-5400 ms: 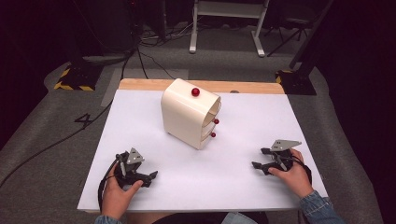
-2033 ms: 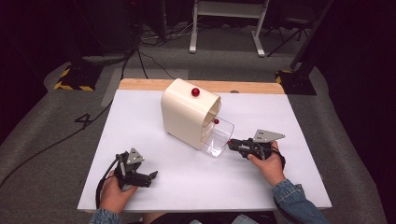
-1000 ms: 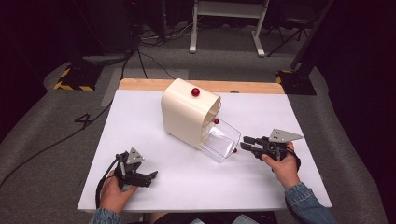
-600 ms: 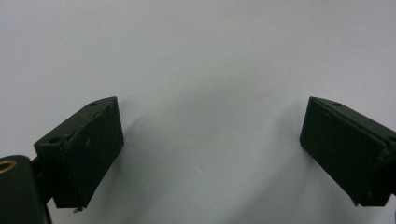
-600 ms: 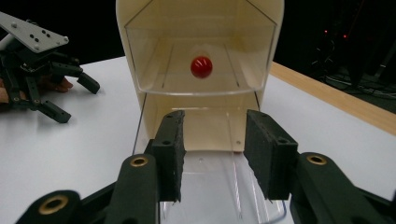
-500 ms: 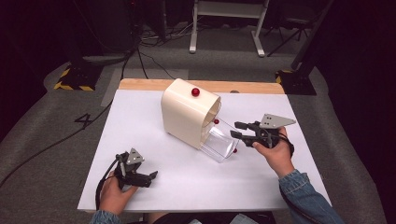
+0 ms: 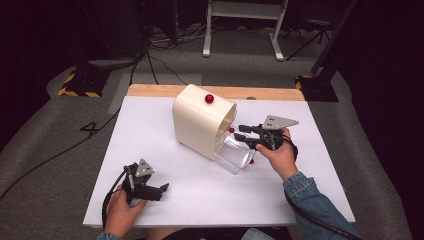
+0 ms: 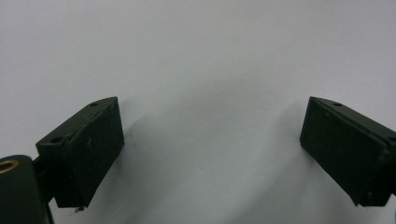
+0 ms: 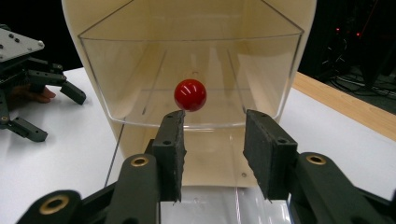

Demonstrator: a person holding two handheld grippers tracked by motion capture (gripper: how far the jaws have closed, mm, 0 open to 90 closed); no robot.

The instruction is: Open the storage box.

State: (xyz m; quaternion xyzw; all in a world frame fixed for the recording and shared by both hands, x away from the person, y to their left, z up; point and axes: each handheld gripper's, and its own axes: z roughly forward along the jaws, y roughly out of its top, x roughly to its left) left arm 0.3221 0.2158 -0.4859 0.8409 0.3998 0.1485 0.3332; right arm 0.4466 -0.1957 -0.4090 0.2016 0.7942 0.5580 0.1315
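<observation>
Since half a second ago the right gripper (image 9: 212, 140) has risen from the pulled-out lower clear drawer (image 7: 235, 154) to the next one, its half-open, empty jaws just short of the small round red knob (image 9: 190, 94), which the next move must likely straddle and pinch, while the left gripper (image 8: 210, 140) rests wide open on the white table (image 8: 210, 56).

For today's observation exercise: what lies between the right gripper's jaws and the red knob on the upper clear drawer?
Nothing. In the right gripper view, the right gripper has its jaws apart just short of the red knob on the clear drawer, with open air between them.
</observation>
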